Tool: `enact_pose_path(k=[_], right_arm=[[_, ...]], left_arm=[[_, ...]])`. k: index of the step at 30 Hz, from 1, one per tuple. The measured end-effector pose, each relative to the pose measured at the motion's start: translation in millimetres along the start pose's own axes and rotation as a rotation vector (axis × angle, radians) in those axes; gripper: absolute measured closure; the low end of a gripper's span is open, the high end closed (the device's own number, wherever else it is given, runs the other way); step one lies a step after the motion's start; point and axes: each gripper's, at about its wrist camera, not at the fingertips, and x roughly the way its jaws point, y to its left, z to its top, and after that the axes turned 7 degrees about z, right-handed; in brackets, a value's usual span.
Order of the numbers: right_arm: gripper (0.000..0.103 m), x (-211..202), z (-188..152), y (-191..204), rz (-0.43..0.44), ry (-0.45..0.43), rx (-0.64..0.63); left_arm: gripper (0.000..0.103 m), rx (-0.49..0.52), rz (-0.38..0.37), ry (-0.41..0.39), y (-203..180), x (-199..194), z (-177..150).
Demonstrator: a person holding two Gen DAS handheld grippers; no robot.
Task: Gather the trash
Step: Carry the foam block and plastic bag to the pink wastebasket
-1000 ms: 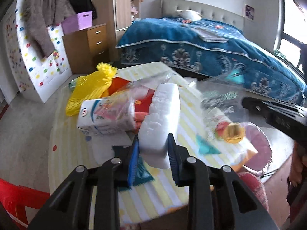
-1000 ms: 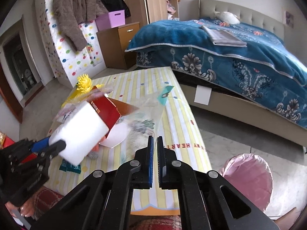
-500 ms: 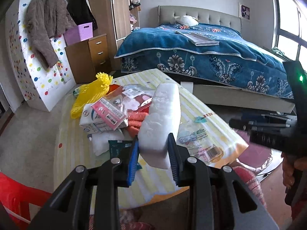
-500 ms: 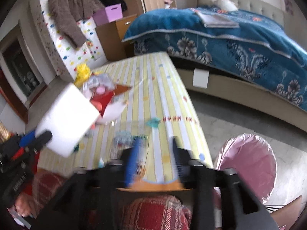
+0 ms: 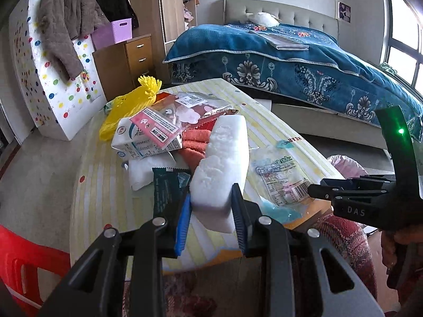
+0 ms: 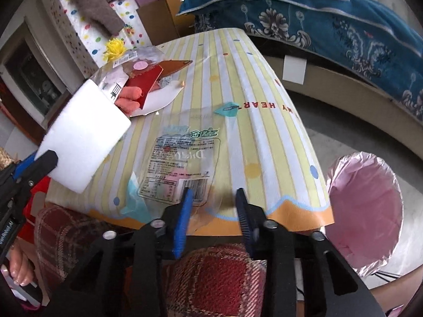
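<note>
**Foam block in one gripper, wrapper under the other**

The left gripper (image 5: 211,211) clamps a white foam block (image 5: 224,163) between its blue pads, holding it tilted above the near part of the striped table (image 6: 238,60). The right gripper (image 6: 212,206) points down at the table's near edge with its jaws closing; the near end of a clear plastic wrapper (image 6: 182,161) lies flat on the cloth between them, and the pads do not yet press on it. Further back on the table sits a heap of litter: a yellow net bag (image 5: 129,105), a white carton (image 5: 140,142), an orange cloth (image 5: 195,142) and a dark green packet (image 5: 166,185). A bin with a pink liner (image 6: 367,208) stands on the floor just beside the table's near right corner. A blue bed (image 5: 290,60) fills the background.
</note>
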Motion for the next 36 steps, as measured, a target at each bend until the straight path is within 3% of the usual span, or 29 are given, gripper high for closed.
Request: enact_pose_path(k=[3,6,12,22,29,36], right_arm=[[0.096,-4.1,-0.4,3.8,0.003,-0.026,0.004],[0.1,-20.8,2.2,7.8,-0.011,-0.087,-0.008],[0.101,-74.5,6.4,-3.7,-0.102,-0.214,-0.014],[0.101,-148.4,-17.7,-66.5,-0.283,-0.318,0.08],[0.101,-174.5,-45.8,-131.9,-0.427,-0.323,0.2],[0.101,-173.4,-64.8,-185.0,-0.527,-0.3,0.296]], left_arm=[[0.075,0.004,0.001,0.0,-1.7,-1.6,-2.0],[0.075,0.009,0.006,-0.004,-4.4,-5.4,-1.5],[0.074,0.032,-0.015,-0.046,-29.1,-15.5,14.7],[0.074,0.156,-0.147,-0.124,-135.2,-15.9,42.8],[0.073,0.215,-0.249,-0.133,-212.1,-1.6,51.8],[0.073,0.265,-0.329,-0.116,-272.0,21.3,55.5]])
